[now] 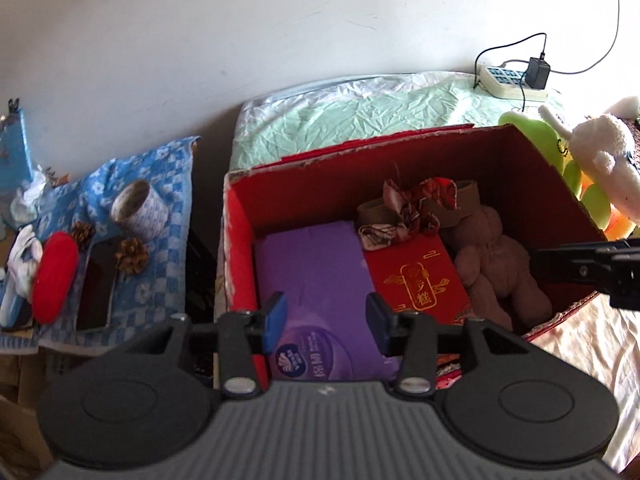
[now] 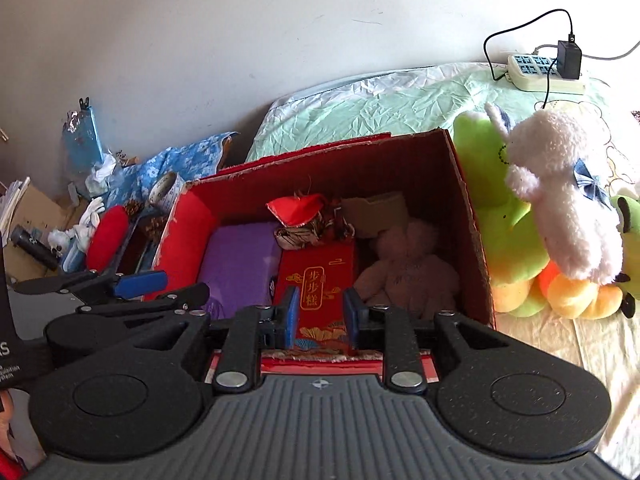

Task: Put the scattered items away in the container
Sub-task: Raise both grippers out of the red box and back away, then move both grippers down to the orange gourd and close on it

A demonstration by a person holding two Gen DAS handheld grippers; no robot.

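Observation:
The red cardboard box (image 1: 400,160) (image 2: 360,160) stands open on the bed. Inside lie a purple tissue pack (image 1: 316,264) (image 2: 240,256), a red gift box with gold characters (image 1: 416,276) (image 2: 316,276), a brown plush bear (image 1: 496,256) (image 2: 412,272) and some fabric scraps (image 1: 404,208) (image 2: 304,216). My left gripper (image 1: 326,312) hovers open over the purple pack, holding nothing. Open and also holding nothing, my right gripper (image 2: 321,308) hangs over the red gift box. One blue pad of the left gripper (image 2: 140,282) shows at the left of the right wrist view.
A white plush toy (image 2: 568,192) and a green one (image 2: 492,208) lean against the box's right wall. A power strip (image 2: 536,70) lies behind. To the left, a blue checked cloth (image 1: 152,184) carries a tape roll (image 1: 140,210), pine cones (image 1: 132,256) and a red oval pad (image 1: 54,276).

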